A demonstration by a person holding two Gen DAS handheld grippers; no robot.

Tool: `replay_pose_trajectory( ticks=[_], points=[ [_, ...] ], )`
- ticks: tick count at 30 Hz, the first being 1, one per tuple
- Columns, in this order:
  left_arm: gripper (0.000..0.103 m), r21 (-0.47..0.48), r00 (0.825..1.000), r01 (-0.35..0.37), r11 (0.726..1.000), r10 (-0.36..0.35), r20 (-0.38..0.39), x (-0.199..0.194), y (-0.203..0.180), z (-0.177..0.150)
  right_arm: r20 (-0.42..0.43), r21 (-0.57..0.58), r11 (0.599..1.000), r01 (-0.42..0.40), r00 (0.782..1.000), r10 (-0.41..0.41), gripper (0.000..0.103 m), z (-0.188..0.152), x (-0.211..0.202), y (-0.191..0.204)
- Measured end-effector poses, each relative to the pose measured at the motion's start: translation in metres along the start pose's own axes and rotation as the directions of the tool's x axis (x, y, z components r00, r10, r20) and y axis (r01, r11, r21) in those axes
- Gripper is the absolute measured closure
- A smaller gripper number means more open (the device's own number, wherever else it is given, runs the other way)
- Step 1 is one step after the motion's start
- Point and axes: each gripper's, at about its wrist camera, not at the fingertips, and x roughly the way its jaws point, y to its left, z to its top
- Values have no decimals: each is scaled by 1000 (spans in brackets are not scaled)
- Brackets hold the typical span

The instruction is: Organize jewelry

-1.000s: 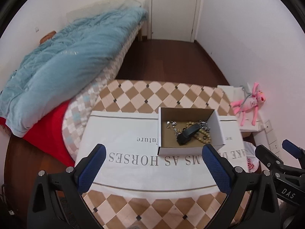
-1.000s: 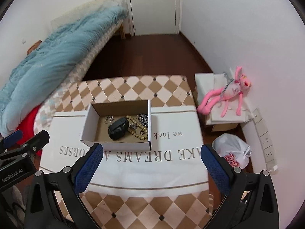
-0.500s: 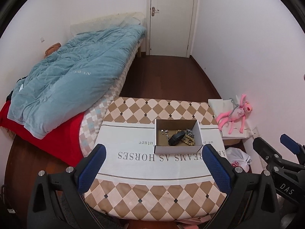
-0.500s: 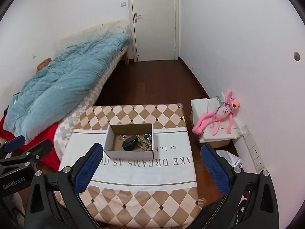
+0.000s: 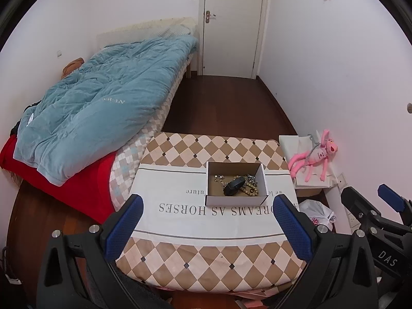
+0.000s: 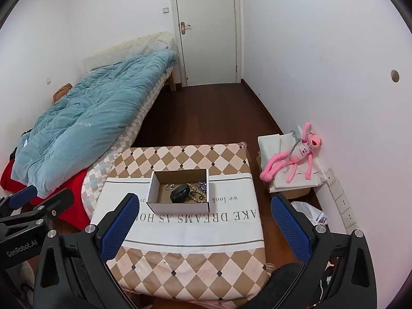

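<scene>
A small open cardboard box stands on the lettered white cloth of a checkered table. It holds a black band, a wooden bead string and silver chain pieces. My left gripper is open and empty, well back from the box. My right gripper is open and empty too, equally far back. Each gripper shows at the edge of the other's view.
A bed with a blue quilt stands left of the table. A pink plush toy lies on white boxes at the right wall. A white plastic bag lies on the floor. A shut door is at the far end.
Both grippers have pulled up and back from the table, so the box looks much smaller. Both stay open and empty. The box contents have not moved.
</scene>
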Motion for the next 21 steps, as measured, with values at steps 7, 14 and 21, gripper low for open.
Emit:
replay_pose_trajectory(
  ticks=[7,14,21],
  points=[
    [0,2,998,-10,1000,10,-64,30,-2,11,-37,5,999,32,999,-31,0,12,24,-3],
    [0,-7,992,-23,1000,22,-121,63,1,25,-71,-5,999,42,997,-43,0,29,61,-1],
    [0,2,985,-36,999,36,-166,90,6,33,-118,-13,999,35,992,-36,0,38,96,2]
  ],
)
